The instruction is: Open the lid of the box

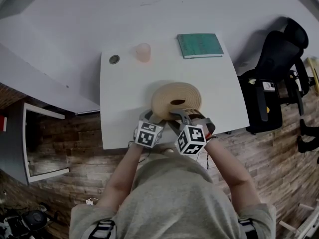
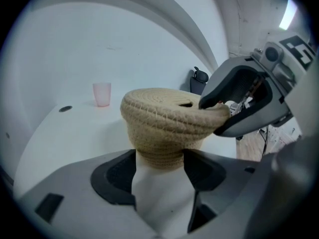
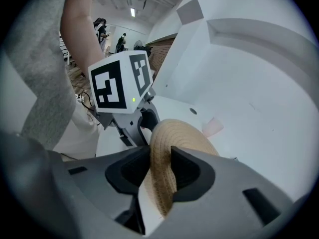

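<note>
A round woven straw box stands near the front edge of the white table (image 1: 124, 93). Its domed lid (image 1: 175, 97) has a small hole on top. My left gripper (image 1: 152, 117) is shut on the box's narrower body (image 2: 159, 151), a pad pressing on each side below the overhanging lid (image 2: 159, 111). From the right, my right gripper (image 1: 185, 114) is shut on the lid's rim (image 3: 160, 183), one jaw above it and one below. The left gripper view shows the right gripper (image 2: 219, 116) biting that edge.
A pink cup (image 1: 143, 52) and a round grommet (image 1: 114, 59) sit at the table's far side, with a green book (image 1: 200, 45) at the far right. A black office chair (image 1: 276, 68) stands to the right of the table. A white shelf unit (image 1: 35, 143) is at the left.
</note>
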{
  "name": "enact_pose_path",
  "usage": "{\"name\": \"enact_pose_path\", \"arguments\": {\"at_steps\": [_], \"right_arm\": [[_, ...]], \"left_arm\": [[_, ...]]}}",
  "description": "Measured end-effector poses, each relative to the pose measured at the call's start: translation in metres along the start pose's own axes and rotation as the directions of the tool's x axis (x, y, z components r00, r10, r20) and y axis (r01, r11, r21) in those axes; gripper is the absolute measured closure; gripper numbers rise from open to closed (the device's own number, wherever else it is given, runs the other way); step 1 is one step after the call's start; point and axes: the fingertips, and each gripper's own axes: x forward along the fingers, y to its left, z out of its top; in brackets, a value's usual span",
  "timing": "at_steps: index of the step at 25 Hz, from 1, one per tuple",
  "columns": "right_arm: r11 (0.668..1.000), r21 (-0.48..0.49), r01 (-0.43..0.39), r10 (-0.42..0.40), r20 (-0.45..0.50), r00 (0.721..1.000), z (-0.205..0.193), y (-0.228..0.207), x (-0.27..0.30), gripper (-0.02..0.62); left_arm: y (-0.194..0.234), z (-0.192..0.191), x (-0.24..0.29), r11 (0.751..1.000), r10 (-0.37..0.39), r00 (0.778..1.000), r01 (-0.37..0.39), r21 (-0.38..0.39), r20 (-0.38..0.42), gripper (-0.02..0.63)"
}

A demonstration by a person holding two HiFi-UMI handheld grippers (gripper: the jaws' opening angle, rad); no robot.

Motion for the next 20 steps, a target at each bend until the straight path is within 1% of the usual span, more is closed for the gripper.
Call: {"name": "enact_pose_path", "arguments": {"at_steps": [4,11,20], "right_arm": [[1.000,-0.007,0.016,-0.016,0.012,1.000,0.004,-0.002,-0.006,0.479],[0.999,0.022,0.035,-0.036,0.041,0.999,0.015,-0.015,-0.017,0.492],[0.991,0.116,0.070,-0.083,0.106,0.991,0.028,-0.039,-0.034,0.505]], "left_arm": [[-0.001,-0.001,-0.001,1.000,0.009,1.000,-0.009,0.004,-0.003,0.330],[0.002,0.003,-0.002,0.999,0.031,0.999,-0.031,0.021,0.011,0.330],[0.002,0.003,-0.002,0.999,0.035,0.999,-0.036,0.024,0.009,0.330]]}}
